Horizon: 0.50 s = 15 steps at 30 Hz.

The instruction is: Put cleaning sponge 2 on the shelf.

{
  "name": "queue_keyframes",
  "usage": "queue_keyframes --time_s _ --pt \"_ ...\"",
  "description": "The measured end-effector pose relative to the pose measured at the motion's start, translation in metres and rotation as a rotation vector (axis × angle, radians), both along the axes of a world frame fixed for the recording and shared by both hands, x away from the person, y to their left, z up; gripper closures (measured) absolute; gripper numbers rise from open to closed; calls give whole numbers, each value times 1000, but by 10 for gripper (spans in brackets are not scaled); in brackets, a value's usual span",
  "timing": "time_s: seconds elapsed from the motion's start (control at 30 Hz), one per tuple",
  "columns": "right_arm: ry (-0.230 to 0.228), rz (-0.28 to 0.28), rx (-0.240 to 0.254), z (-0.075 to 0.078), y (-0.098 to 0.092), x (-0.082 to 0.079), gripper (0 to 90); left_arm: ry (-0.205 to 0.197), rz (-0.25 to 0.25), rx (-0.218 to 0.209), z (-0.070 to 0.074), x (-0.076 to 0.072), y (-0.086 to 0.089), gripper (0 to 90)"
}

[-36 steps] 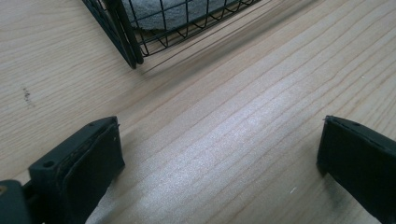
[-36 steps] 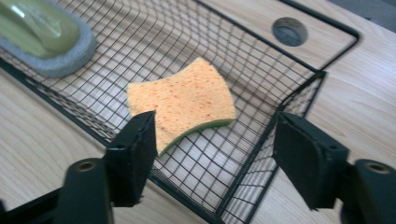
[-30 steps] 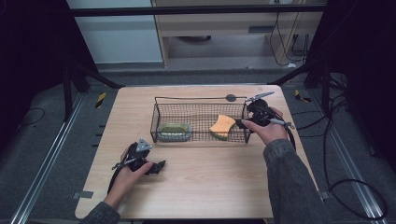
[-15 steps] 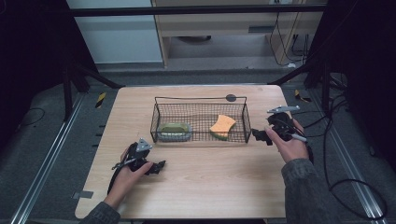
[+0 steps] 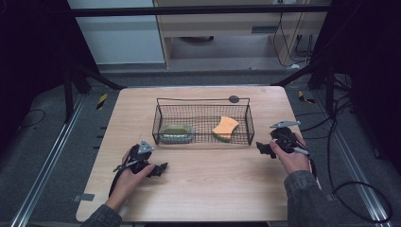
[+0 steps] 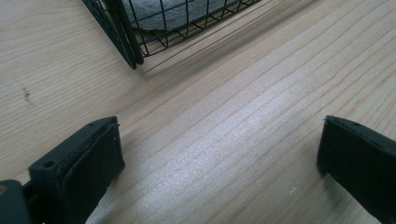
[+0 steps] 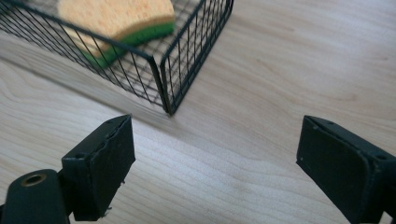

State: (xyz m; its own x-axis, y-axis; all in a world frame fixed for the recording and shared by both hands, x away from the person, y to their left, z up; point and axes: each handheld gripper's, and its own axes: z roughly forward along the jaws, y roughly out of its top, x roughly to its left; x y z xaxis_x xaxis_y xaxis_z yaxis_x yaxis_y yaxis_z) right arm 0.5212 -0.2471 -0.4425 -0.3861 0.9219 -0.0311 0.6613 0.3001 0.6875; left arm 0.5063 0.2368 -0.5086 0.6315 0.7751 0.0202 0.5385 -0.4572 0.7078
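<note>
A black wire basket [image 5: 189,100] stands mid-table. Inside it an orange sponge with a green underside [image 5: 225,126] lies at the right and a green-grey sponge [image 5: 176,132] at the left. My right gripper [image 5: 262,149] hovers low by the basket's near right corner [image 7: 166,88]. It is open, its jaws have just been closing a little, and only bare wood lies between them. The orange sponge [image 7: 116,16] sits behind the mesh ahead of it. My left gripper [image 5: 163,168] rests open and empty on the table in front of the basket's near left corner [image 6: 126,37].
The wooden table [image 5: 213,189] has bare wood in front of the basket and on both sides. A small black disc [image 5: 233,99] lies behind the basket. Cables [image 5: 340,142] trail on the dark floor to the right.
My right gripper has moved away from the basket's right rim, outward and down toward the table near the front right corner. The left hand has stayed put.
</note>
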Motion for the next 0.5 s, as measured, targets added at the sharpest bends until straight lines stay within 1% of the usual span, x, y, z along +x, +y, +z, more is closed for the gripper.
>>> queue_keyframes --time_s 0.17,0.2,0.3,0.4,0.5 --pt "20 -3 -19 -23 4 5 132 0 0 0 0 0 0 0" --pt "15 -5 -25 -27 3 7 135 0 1 0 0 0 0 0" --pt "23 -21 -10 -41 3 10 143 0 1 0 0 0 0 0" --pt "33 -38 -16 -50 3 15 143 0 1 0 0 0 0 0" --pt "23 -53 2 -54 2 18 143 0 1 0 0 0 0 0"
